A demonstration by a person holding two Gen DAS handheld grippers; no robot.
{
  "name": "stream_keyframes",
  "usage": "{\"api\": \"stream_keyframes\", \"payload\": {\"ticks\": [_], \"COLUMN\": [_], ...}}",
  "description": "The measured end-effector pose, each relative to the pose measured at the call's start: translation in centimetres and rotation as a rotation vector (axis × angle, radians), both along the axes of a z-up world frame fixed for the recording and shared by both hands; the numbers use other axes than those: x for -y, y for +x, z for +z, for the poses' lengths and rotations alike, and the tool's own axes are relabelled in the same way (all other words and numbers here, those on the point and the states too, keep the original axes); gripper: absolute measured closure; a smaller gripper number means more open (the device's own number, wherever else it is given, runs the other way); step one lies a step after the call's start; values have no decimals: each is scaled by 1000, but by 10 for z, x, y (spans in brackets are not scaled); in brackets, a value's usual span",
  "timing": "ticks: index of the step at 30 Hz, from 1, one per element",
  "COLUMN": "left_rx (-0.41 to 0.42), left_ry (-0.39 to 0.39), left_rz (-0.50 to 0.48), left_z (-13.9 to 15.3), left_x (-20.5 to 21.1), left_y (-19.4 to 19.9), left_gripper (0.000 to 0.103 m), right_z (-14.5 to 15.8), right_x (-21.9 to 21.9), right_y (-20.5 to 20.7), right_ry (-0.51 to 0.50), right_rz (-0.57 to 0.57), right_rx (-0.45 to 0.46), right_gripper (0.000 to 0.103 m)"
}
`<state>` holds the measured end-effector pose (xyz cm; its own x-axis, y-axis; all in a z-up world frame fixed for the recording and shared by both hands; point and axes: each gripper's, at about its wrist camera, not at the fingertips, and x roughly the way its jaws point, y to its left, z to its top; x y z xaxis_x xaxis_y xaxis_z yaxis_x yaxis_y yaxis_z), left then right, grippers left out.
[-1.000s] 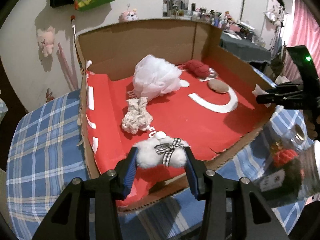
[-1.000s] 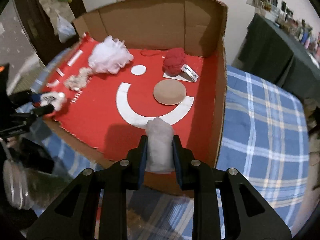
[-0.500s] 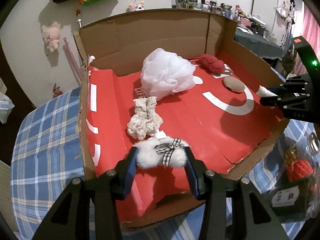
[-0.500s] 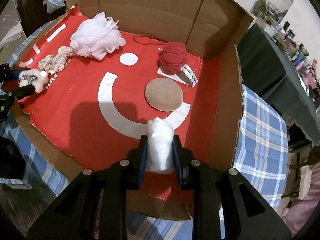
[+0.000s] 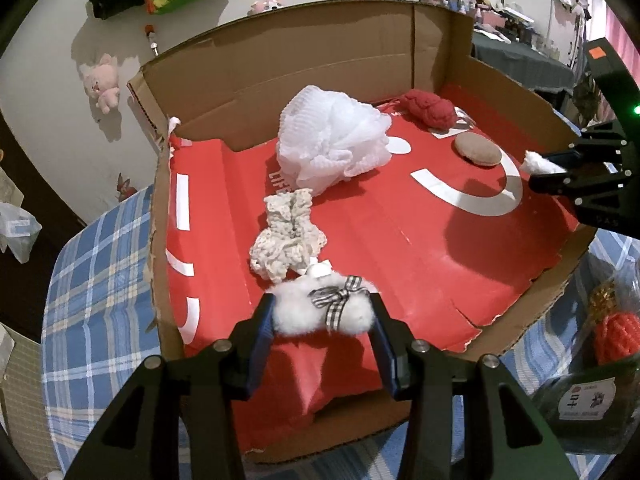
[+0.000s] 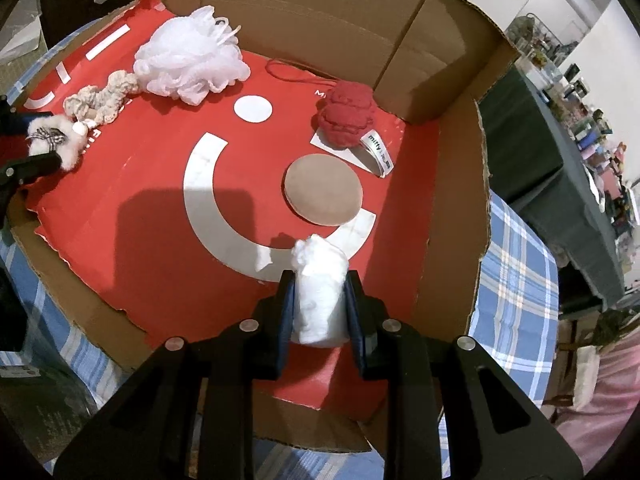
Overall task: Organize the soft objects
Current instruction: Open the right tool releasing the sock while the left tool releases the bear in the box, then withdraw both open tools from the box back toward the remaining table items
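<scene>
While your left gripper [image 5: 322, 316] pinches the fluffy bow [image 5: 322, 314] and your right gripper [image 6: 319, 304] squeezes the cotton wad [image 6: 320, 292], either could cling to the pads when you let go.

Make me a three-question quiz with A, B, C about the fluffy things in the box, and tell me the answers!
1. Where does the white mesh pouf lie?
A. on the blue cloth
B. in the cardboard box
C. on the floor

2. What colour is the knitted ball?
A. red
B. green
C. yellow

3. What is the right gripper doing?
A. hanging open
B. gripping white stuffing
C. gripping the tan pad

Answers: B, it rests on the box's red floor; A, its yarn is red; B, the pads squeeze the stuffing.
</scene>
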<state>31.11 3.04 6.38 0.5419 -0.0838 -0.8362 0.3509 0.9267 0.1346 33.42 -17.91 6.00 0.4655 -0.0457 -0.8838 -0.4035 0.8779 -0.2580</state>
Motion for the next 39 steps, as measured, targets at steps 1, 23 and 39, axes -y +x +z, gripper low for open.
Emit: {"api": "stream_keyframes", "payload": {"ticks": [1,23,39], "left_rx": [2,64,338], "left_ry": [4,-10,-186], "left_rz": [2,5,81], "left_z": [0,14,95], "left_x": [0,2,-9], "left_y": [0,-15,-111], "left_gripper": [55,31,3], "right_z": [-1,4,95], "right_x": [0,-9,14], "right_y": [1,-12,-90], "right_ry": [-4,-84,145], "right_rz": [-1,39,-36], "right_rx": [1,109,261], "right_gripper": [80,27,26]}}
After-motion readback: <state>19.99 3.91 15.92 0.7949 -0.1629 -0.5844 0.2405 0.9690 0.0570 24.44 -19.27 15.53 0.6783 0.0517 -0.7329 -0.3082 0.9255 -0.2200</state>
